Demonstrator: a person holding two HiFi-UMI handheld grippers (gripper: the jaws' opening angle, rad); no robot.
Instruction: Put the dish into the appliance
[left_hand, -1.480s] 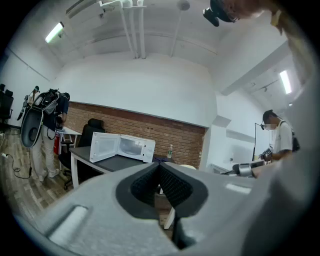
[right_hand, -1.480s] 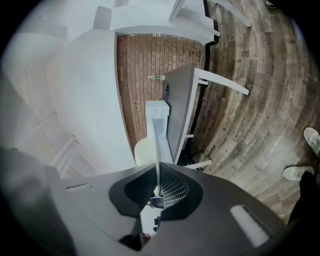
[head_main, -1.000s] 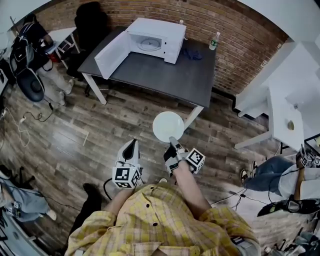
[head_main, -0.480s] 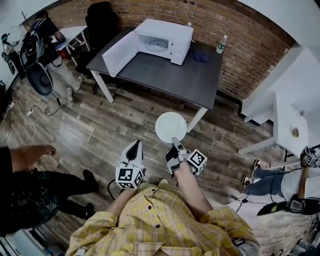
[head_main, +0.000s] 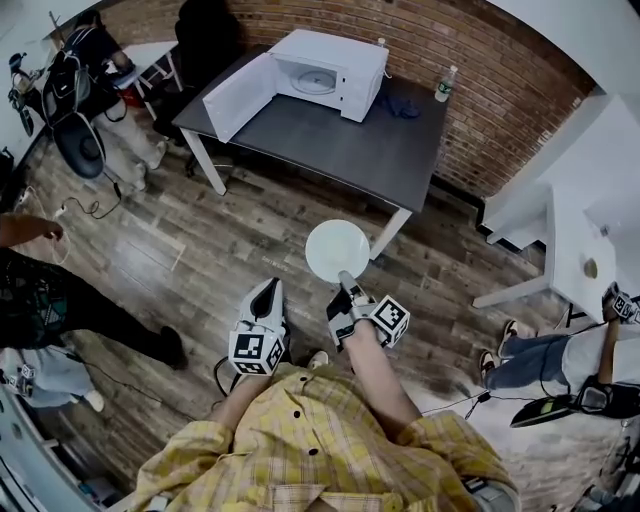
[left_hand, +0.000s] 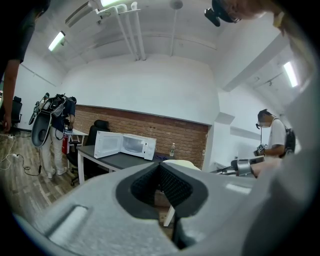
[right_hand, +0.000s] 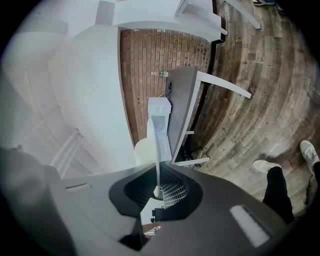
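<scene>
My right gripper (head_main: 345, 283) is shut on the near rim of a round white plate (head_main: 337, 250), held flat over the wood floor short of the dark table (head_main: 330, 140). In the right gripper view the plate (right_hand: 157, 150) runs edge-on up from between the pads of my right gripper (right_hand: 157, 190). A white microwave (head_main: 330, 72) stands at the table's far side with its door (head_main: 240, 95) swung open to the left and its cavity bare. My left gripper (head_main: 267, 290) hangs beside the right one, shut and empty (left_hand: 160, 167), looking toward the microwave (left_hand: 125, 145).
A plastic bottle (head_main: 445, 83) and a blue cloth (head_main: 400, 105) lie on the table right of the microwave. A person in dark clothes (head_main: 40, 290) stands on the floor at the left. White tables (head_main: 590, 200) and another person (head_main: 560, 350) are to the right. A black chair (head_main: 205, 30) stands behind the table.
A person in dark clothes has come into view at the left and moved further left. The plate stays gripped in my right gripper; both grippers hold about the same place.
</scene>
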